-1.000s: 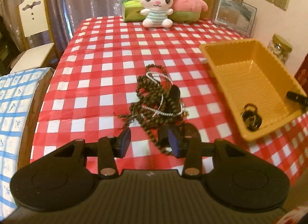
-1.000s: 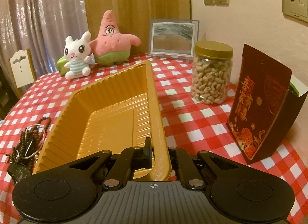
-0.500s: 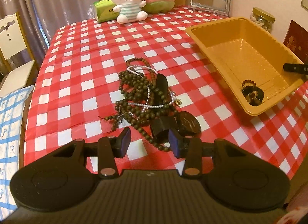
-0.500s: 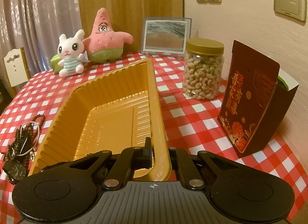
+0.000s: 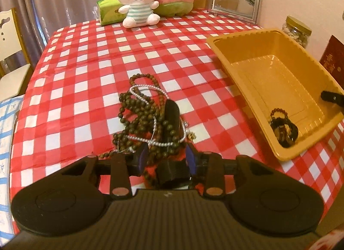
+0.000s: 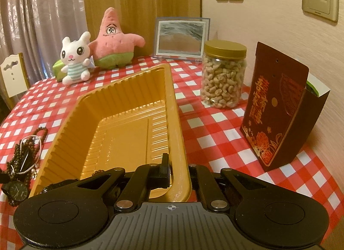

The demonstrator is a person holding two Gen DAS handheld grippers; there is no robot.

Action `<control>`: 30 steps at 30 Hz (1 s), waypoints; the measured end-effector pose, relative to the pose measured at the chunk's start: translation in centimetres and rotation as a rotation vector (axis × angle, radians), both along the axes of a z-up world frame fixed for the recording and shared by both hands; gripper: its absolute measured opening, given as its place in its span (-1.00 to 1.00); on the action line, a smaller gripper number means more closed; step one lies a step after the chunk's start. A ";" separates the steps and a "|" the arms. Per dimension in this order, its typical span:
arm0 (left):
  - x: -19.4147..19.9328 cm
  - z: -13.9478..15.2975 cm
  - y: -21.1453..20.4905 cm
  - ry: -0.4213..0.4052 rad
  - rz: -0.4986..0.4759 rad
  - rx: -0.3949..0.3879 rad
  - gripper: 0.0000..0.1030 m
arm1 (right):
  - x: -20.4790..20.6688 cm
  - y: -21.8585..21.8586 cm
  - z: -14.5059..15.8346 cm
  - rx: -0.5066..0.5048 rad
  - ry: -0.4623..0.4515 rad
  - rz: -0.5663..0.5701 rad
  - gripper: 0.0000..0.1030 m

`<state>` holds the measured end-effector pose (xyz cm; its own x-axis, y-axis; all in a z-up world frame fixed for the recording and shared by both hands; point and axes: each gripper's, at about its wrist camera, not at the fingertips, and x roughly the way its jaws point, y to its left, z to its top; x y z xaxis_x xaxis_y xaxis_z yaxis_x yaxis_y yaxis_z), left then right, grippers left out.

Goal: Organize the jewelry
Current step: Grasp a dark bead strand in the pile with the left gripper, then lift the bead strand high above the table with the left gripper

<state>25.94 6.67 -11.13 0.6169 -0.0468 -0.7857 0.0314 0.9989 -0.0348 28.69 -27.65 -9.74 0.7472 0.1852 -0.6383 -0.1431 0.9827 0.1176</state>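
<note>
Glossy ribbed plastic tray (image 6: 120,108) sits on a smooth checked tablecloth (image 5: 90,56) (slightly creased), beside matt wooden-looking beads (image 5: 137,118).

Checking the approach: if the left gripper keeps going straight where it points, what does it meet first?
Probably the black watch strap between the closing left gripper fingers, with the tangled bead necklaces just beyond; depth is uncertain.

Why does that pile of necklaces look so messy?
The dark bead strands, a silver chain and a black watch lie knotted together on the checkered tablecloth, not in the yellow tray.
</note>
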 end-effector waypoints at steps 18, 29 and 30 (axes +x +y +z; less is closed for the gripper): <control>1.6 -1.0 -0.4 0.033 -0.096 0.061 -0.88 | 0.1 -0.2 -0.3 0.007 0.008 -0.008 -0.91; -0.3 6.7 6.9 -0.113 0.092 0.029 -0.88 | 0.1 -0.1 -0.3 0.010 0.009 -0.010 -0.91; -0.4 7.6 7.5 -0.132 0.107 0.030 -0.88 | 0.1 -0.1 -0.3 0.011 0.009 -0.010 -0.91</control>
